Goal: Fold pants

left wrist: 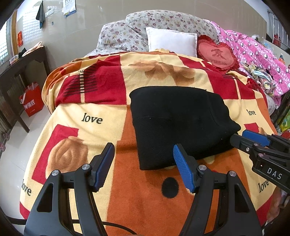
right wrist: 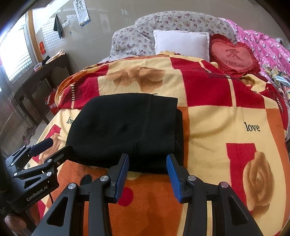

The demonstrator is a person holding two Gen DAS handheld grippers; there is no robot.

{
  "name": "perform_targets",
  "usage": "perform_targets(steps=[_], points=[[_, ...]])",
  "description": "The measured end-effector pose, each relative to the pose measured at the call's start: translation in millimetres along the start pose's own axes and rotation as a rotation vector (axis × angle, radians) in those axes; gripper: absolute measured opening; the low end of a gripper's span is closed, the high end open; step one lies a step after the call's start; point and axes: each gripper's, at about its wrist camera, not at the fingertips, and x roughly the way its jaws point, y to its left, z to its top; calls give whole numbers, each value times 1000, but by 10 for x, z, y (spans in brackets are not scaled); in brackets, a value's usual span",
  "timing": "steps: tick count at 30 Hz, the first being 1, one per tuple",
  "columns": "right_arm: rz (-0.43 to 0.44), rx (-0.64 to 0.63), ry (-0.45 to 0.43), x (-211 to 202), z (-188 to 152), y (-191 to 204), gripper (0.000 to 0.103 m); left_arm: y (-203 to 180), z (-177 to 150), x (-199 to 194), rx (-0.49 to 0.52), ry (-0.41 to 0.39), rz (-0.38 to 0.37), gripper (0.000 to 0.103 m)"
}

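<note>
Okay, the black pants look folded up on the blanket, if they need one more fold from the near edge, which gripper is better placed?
Probably the right gripper: its open fingers frame the near edge of the folded black pants. The left gripper sits off their corner, mostly over the blanket.

Patterned blanket (left wrist: 101, 116), white pillow (left wrist: 171, 40), heart cushion (left wrist: 216, 54), perhaps a calendar (right wrist: 82, 12)

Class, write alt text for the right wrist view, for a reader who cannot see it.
Black pants lie folded into a compact stack on a red, orange and cream blanket, just beyond the open right gripper. The left gripper is beside the stack's left edge; pillows sit behind.
</note>
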Motion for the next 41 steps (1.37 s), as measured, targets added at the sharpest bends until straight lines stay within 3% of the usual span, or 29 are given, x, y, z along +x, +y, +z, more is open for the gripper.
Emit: perform_targets(steps=[28,41], points=[[-2,-2,11,39,-18,-8,42,-32,-32,43,-5,13,-17,67],[-12,14,19,53,-54,-98,42,30,-24,-25,-25,-26,-40,67]])
